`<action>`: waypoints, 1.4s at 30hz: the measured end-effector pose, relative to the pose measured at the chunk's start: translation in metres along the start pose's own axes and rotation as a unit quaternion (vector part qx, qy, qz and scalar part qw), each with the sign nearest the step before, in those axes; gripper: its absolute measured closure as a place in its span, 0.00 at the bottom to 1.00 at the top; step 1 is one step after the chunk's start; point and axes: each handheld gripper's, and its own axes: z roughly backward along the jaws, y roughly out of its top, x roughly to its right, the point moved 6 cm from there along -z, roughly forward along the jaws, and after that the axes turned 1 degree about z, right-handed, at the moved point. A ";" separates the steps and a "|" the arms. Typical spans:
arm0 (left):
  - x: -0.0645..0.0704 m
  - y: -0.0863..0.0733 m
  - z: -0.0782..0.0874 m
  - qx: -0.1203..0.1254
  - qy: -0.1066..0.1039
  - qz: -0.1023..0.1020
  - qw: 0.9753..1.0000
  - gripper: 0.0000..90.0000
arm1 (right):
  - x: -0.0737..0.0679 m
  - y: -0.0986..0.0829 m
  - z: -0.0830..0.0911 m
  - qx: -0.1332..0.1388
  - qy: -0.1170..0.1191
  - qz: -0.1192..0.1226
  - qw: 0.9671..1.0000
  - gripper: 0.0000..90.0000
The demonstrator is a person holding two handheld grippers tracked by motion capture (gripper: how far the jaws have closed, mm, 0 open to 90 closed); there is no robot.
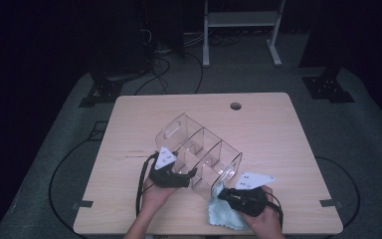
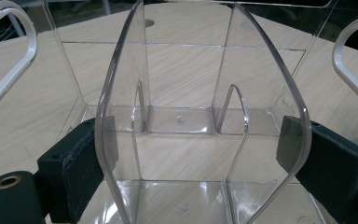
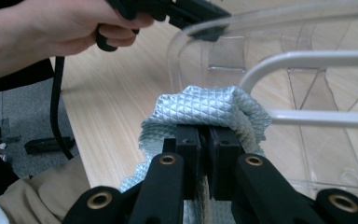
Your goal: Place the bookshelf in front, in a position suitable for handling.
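A clear plastic organizer (image 1: 199, 144) with several compartments lies diagonally across the wooden table (image 1: 273, 134). My left gripper (image 1: 191, 174) holds its near long side. In the left gripper view the two black pads (image 2: 81, 163) press on either side of a curved clear divider (image 2: 191, 93). My right gripper (image 1: 225, 193) is shut on a pale blue quilted cloth (image 1: 224, 215), which is pressed against the organizer's near end wall. In the right gripper view the cloth (image 3: 205, 107) bunches over the shut jaws of that gripper (image 3: 209, 140), beside the wall's white-rimmed handle opening (image 3: 307, 60).
A round cable hole (image 1: 236, 106) sits near the table's far edge. Black stands (image 1: 104, 89) and cables lie on the floor behind, with a white frame (image 1: 241, 30) beyond. The person's left hand (image 3: 51, 23) grips the left gripper's handle in the right gripper view.
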 end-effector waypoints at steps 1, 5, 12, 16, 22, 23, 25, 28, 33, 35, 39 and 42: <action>0.000 0.000 0.000 0.000 0.000 0.000 1.000 0.10 | -0.001 0.003 0.002 0.003 0.000 0.002 1.000 0.94; 0.000 0.000 0.000 0.000 0.000 -0.001 1.000 0.10 | -0.002 0.017 0.013 0.024 -0.007 0.011 1.000 0.94; 0.001 0.000 0.000 -0.001 -0.002 -0.003 1.000 0.10 | -0.006 0.016 0.013 0.030 0.006 0.003 1.000 0.94; 0.001 0.000 0.000 -0.002 -0.003 -0.004 1.000 0.10 | -0.007 0.020 0.015 0.030 0.001 0.014 0.999 0.94; 0.001 0.000 0.000 0.000 -0.003 -0.002 1.000 0.10 | 0.014 0.024 0.026 0.053 -0.023 -0.014 0.998 0.94; 0.001 0.000 0.000 -0.001 -0.003 -0.003 1.000 0.10 | 0.012 0.023 0.026 0.052 -0.019 -0.014 0.998 0.94; 0.001 0.000 0.000 -0.002 -0.004 -0.004 1.000 0.10 | 0.002 0.022 0.022 0.049 -0.003 -0.004 0.999 0.94; 0.001 0.000 0.000 -0.003 -0.005 -0.005 1.000 0.10 | -0.009 0.022 0.017 0.043 0.001 0.011 0.999 0.94; 0.001 0.000 0.000 -0.003 -0.004 -0.005 1.000 0.10 | 0.008 0.023 0.024 0.054 -0.019 -0.006 0.998 0.94; 0.002 0.000 0.000 -0.002 -0.004 -0.004 1.000 0.10 | 0.011 0.023 0.026 0.058 -0.020 -0.014 0.998 0.94; 0.001 0.000 0.000 -0.005 -0.006 -0.004 1.000 0.10 | 0.003 0.021 0.021 0.053 -0.014 -0.011 0.998 0.94; 0.002 0.000 0.000 -0.004 -0.005 -0.004 1.000 0.10 | 0.008 0.021 0.023 0.054 -0.015 -0.015 0.998 0.94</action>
